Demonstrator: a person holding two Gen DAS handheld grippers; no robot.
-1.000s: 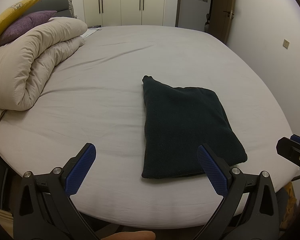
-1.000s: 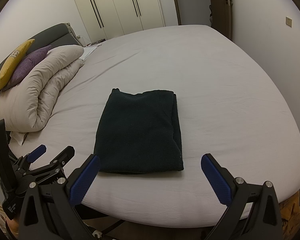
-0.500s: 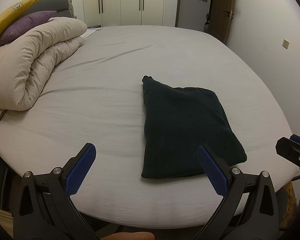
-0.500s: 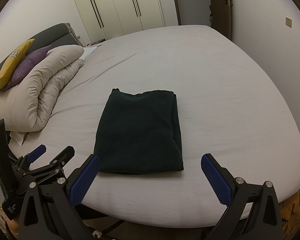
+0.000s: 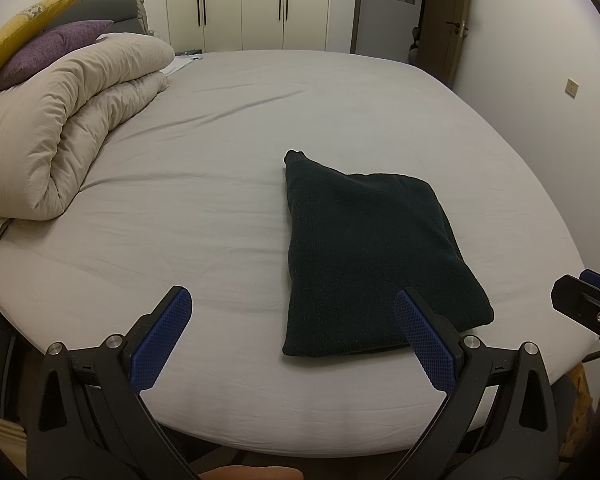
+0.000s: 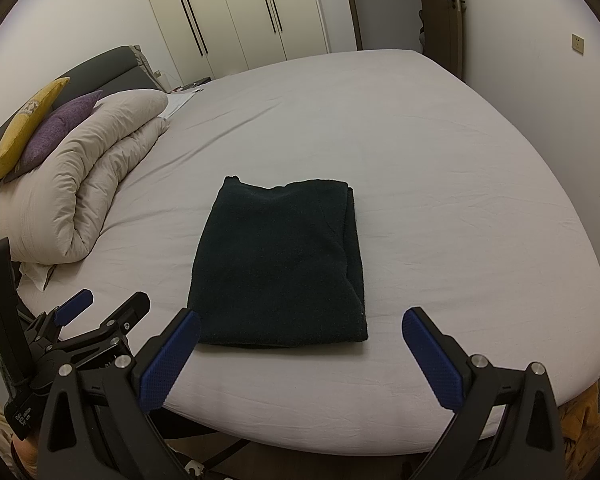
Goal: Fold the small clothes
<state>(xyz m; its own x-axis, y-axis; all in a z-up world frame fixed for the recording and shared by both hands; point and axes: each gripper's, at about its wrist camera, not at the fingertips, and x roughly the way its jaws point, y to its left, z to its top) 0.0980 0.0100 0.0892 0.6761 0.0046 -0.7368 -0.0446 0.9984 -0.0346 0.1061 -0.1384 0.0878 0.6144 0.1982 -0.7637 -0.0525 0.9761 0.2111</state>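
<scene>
A dark, nearly black garment (image 5: 372, 256) lies folded into a neat rectangle on the grey bed sheet (image 5: 220, 200), close to the near edge. In the right wrist view the same garment (image 6: 280, 264) sits straight ahead. My left gripper (image 5: 292, 308) stands open above the bed's near edge, its right finger overlapping the garment's near corner in the view. My right gripper (image 6: 300, 328) is open too, held just short of the garment, nothing between its blue pads. Each gripper shows at the edge of the other's view.
A rolled beige duvet (image 5: 68, 120) lies at the left, with purple (image 5: 48, 52) and yellow (image 5: 24, 28) cushions behind it. Wardrobe doors (image 5: 260, 0) and a door stand at the far side. A wall (image 5: 560, 80) runs close along the bed's right.
</scene>
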